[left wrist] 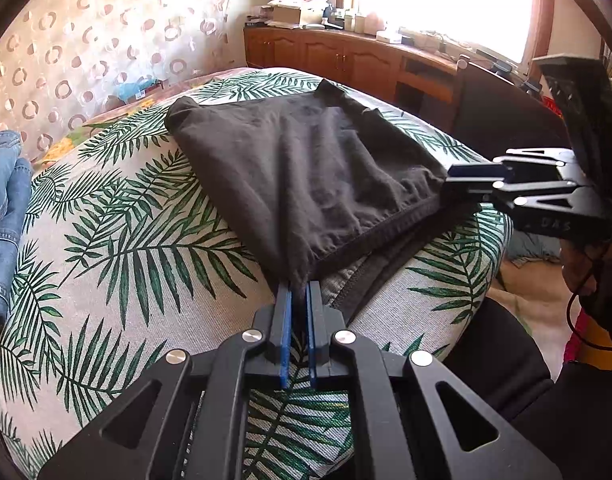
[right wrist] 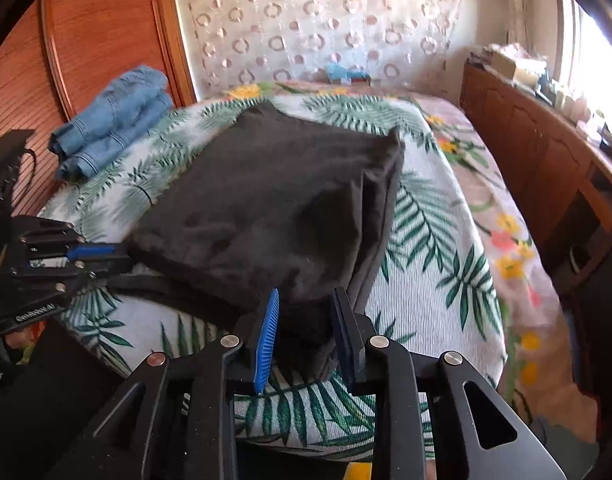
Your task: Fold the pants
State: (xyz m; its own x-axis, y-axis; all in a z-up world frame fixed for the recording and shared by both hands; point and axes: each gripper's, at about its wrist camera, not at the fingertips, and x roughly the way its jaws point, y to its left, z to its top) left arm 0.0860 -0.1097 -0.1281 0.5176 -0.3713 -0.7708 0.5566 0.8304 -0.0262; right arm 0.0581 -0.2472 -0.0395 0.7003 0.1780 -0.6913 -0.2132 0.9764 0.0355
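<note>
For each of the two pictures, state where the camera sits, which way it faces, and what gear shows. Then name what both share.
Left wrist: on the left gripper, facing down over the dark pants toward the window; right gripper at right.
Right wrist: on the right gripper, facing the curtain wall, jaws apart around the pants' corner; left gripper at left.
Shared: pants, jeans, leaf-print cover.

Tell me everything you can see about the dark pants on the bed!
The dark brown-black soft cloth pants are folded into a wrinkled, roughly square bundle on the palm-leaf patterned bedspread. Their near edge is lifted, with a stitched hem and lower layers showing beneath. The left gripper is shut on one near corner. The right gripper stands open around the other corner, its pads off the cloth.
</note>
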